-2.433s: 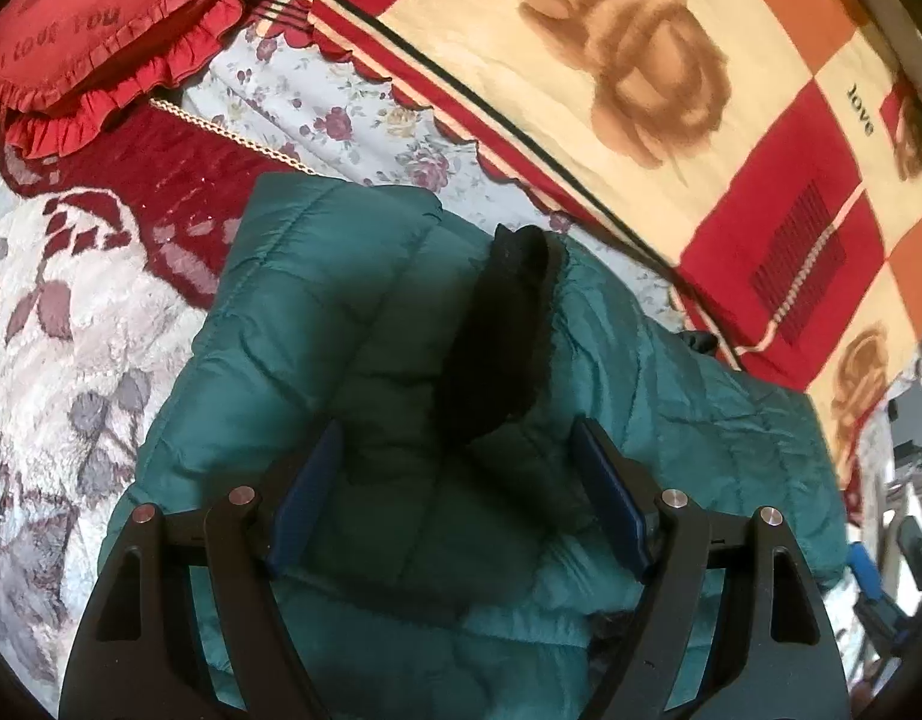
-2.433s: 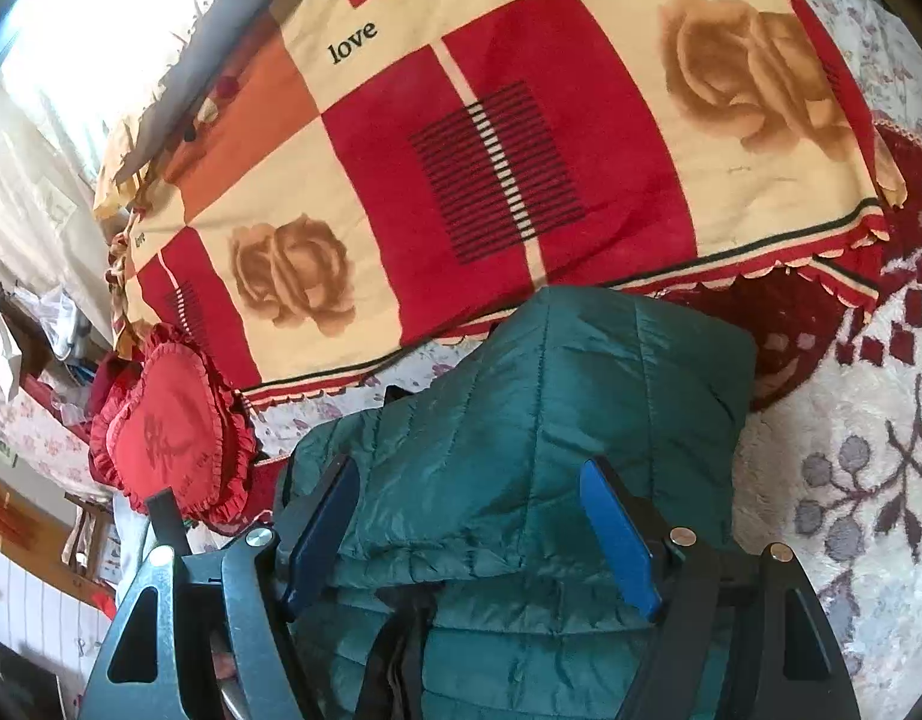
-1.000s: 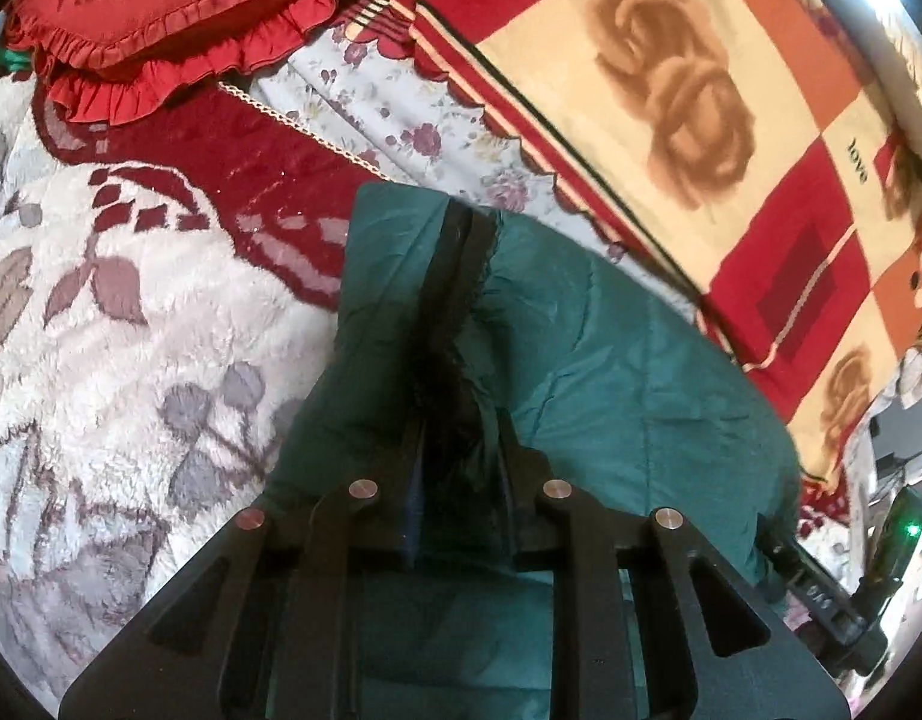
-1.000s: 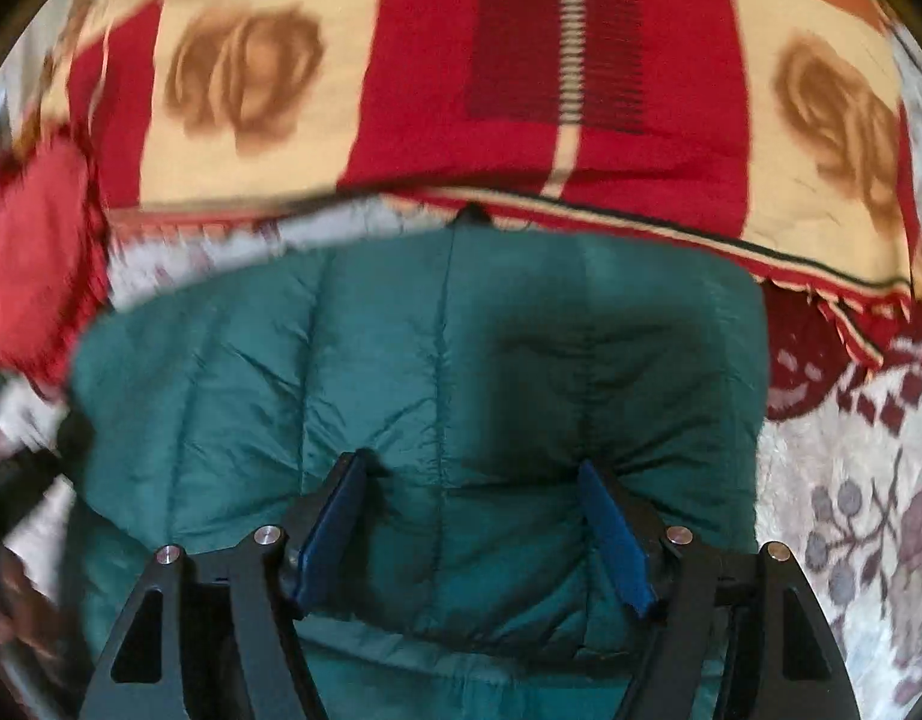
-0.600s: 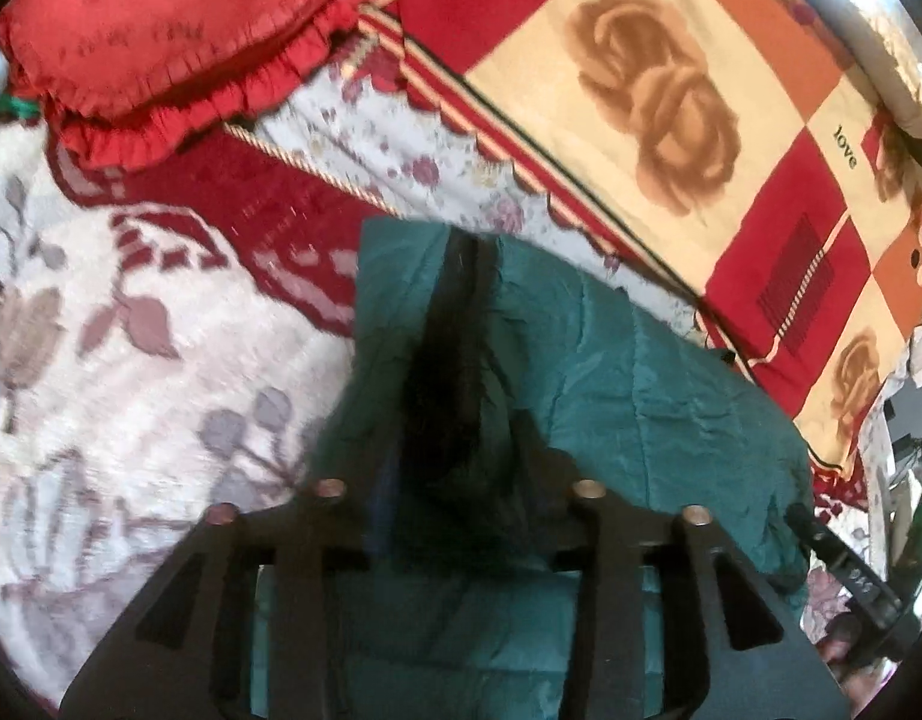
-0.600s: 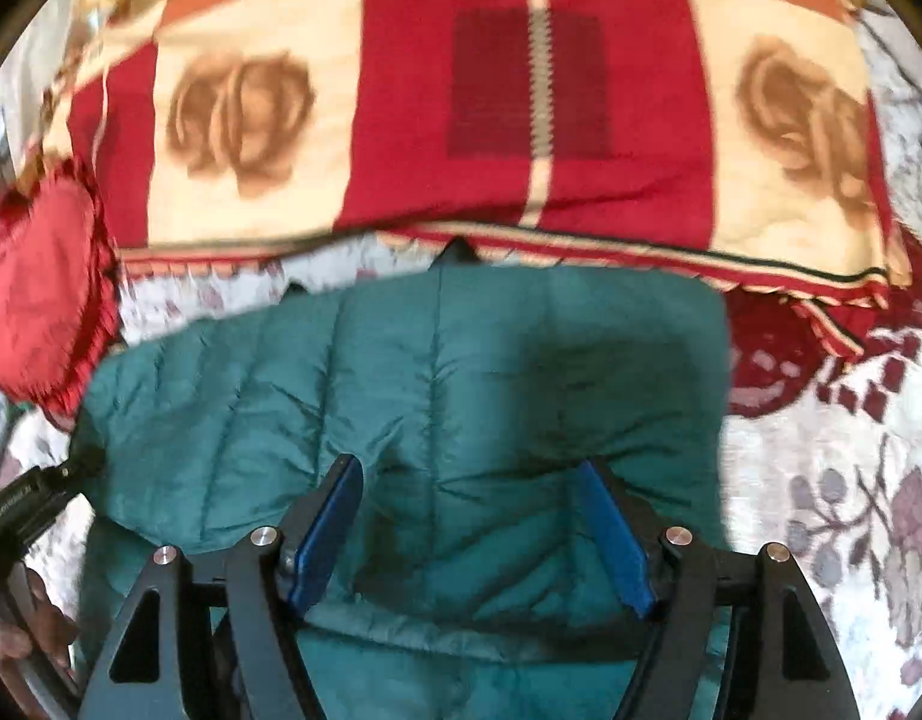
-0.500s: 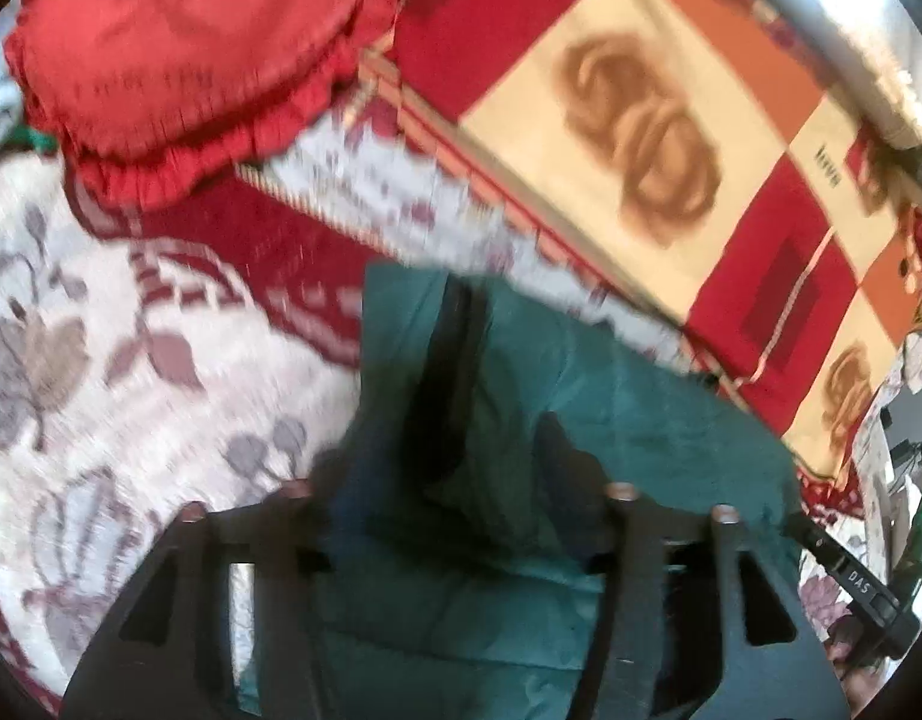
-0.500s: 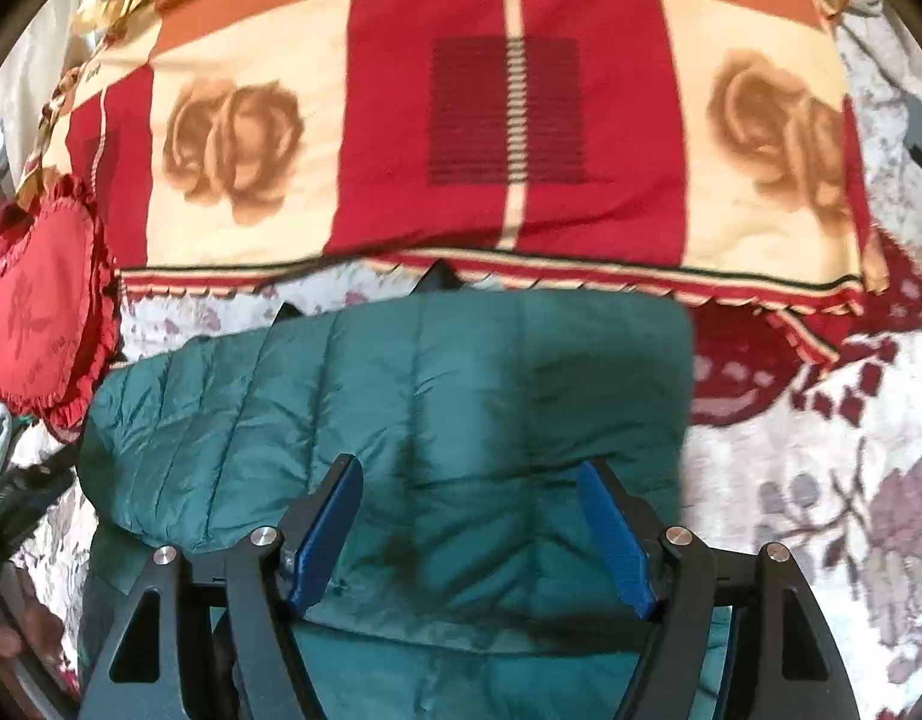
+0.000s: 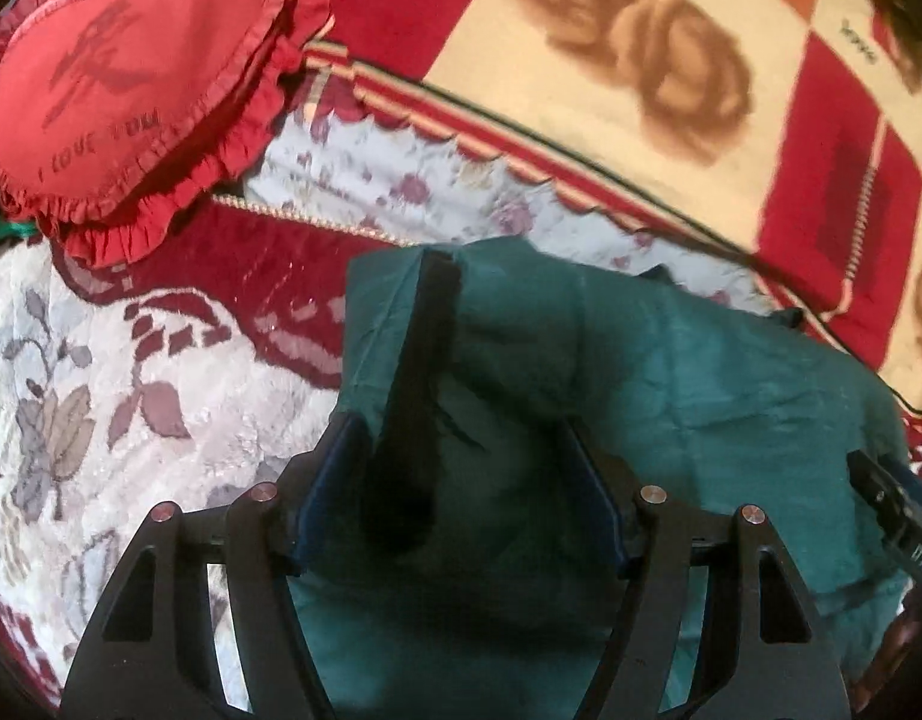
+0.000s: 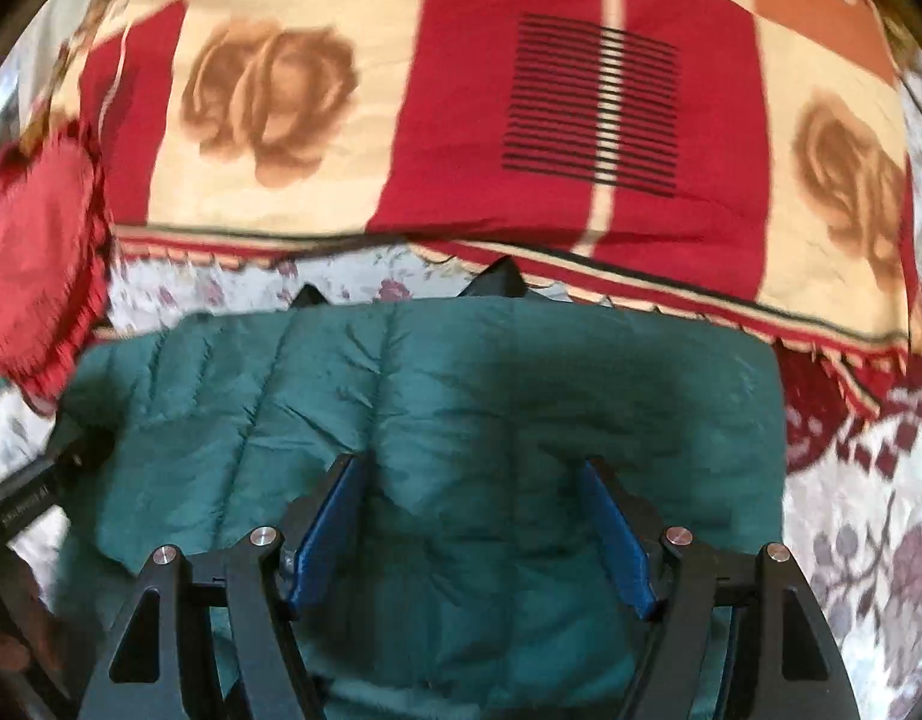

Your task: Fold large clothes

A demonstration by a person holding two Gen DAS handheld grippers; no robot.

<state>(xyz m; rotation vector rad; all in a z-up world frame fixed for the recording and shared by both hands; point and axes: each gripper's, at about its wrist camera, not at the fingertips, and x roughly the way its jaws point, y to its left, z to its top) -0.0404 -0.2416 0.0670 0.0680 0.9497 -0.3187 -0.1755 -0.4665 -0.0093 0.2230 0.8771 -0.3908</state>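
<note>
Here, at ten o'clock in the left wrist view: red cushion (image 9: 125,78). Centre: green jacket (image 9: 671,396), folded on the floral bedspread (image 9: 101,396), black trim (image 9: 419,360) uppermost. Left gripper (image 9: 461,480): jaws just opened, clear of the jacket. Right gripper (image 10: 473,522): jaws apart, empty. Twelve o'clock: rose blanket (image 10: 581,108).
</note>
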